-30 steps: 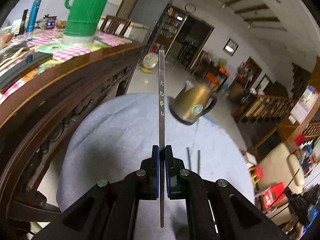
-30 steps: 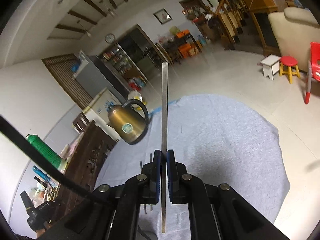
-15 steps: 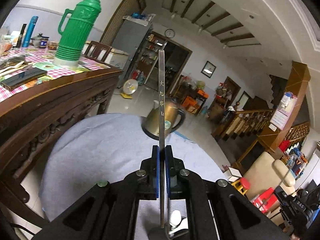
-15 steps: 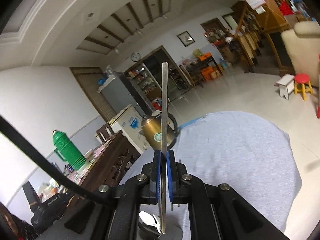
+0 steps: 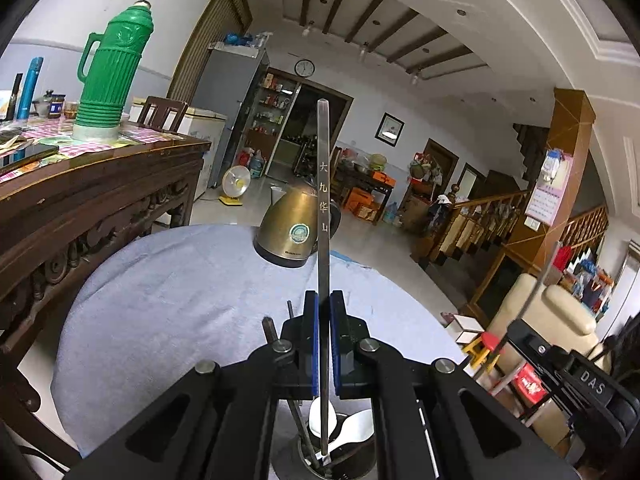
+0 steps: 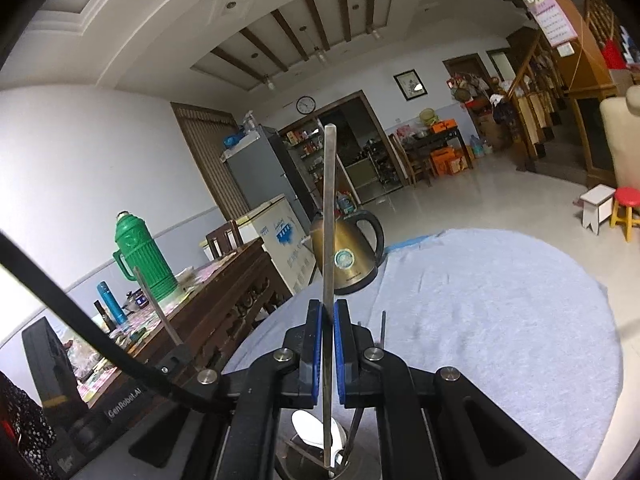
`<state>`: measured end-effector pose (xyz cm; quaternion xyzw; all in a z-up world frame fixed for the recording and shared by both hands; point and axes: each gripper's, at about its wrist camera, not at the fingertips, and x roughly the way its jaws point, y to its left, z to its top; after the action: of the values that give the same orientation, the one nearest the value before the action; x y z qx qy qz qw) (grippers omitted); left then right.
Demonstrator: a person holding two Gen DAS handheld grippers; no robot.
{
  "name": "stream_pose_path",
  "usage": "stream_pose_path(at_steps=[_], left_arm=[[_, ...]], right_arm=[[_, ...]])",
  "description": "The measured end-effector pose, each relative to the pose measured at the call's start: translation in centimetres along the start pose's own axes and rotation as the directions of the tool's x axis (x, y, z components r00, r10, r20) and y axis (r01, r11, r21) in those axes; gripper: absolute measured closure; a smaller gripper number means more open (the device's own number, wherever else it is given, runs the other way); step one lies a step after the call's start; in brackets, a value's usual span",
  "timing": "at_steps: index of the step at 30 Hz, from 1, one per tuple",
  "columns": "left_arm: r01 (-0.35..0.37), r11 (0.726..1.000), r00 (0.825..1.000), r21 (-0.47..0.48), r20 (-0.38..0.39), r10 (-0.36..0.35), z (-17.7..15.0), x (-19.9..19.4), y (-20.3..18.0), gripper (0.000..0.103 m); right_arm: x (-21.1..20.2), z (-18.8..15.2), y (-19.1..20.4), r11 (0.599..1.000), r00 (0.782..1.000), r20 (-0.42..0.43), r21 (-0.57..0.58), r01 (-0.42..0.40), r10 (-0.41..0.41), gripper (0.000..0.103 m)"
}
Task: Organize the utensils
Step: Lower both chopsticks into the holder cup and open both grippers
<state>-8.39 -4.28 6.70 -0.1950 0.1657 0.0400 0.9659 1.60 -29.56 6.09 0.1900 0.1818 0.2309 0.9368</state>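
My left gripper [image 5: 324, 300] is shut on a silver metal chopstick [image 5: 323, 200] with engraved characters, held upright. Its lower tip hangs just over or inside a metal utensil holder [image 5: 308, 458] that contains white spoons [image 5: 356, 432] and dark chopsticks [image 5: 272, 332]. My right gripper [image 6: 328, 308] is shut on a second silver chopstick [image 6: 329, 208], also upright, with its tip down in the same holder [image 6: 294, 454] beside a white spoon [image 6: 312, 424]. The two grippers stand side by side; the left one's chopstick [image 6: 156, 304] shows in the right wrist view.
The holder stands on a round table under a pale blue cloth [image 5: 160, 300] [image 6: 500, 320]. A brass-coloured kettle [image 5: 292, 228] [image 6: 352, 256] sits at its far edge. A carved wooden table [image 5: 100, 184] with a green thermos [image 5: 112, 72] stands close on the left.
Both grippers have rolled level and moved with their chopsticks over the utensil holder, which has come into view at the bottom. The two loose dark chopsticks on the cloth are out of sight.
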Motion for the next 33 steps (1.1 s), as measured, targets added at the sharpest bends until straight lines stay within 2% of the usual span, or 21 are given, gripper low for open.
stream_pose_path(at_steps=[14,33], left_arm=[[-0.041,0.999,0.999,0.027,-0.007,0.041,-2.4,0.2,0.2,0.098],[-0.046,0.998,0.998,0.038,-0.03,0.047,-4.5,-0.1,0.6,0.097]], right_arm=[[1.3,-2.6,0.3,0.997,0.999,-0.046,-0.073,0.022,-0.025,0.097],[0.6,-4.5,0.2,0.994,0.995,-0.089,-0.097,0.042,-0.051,0.097]])
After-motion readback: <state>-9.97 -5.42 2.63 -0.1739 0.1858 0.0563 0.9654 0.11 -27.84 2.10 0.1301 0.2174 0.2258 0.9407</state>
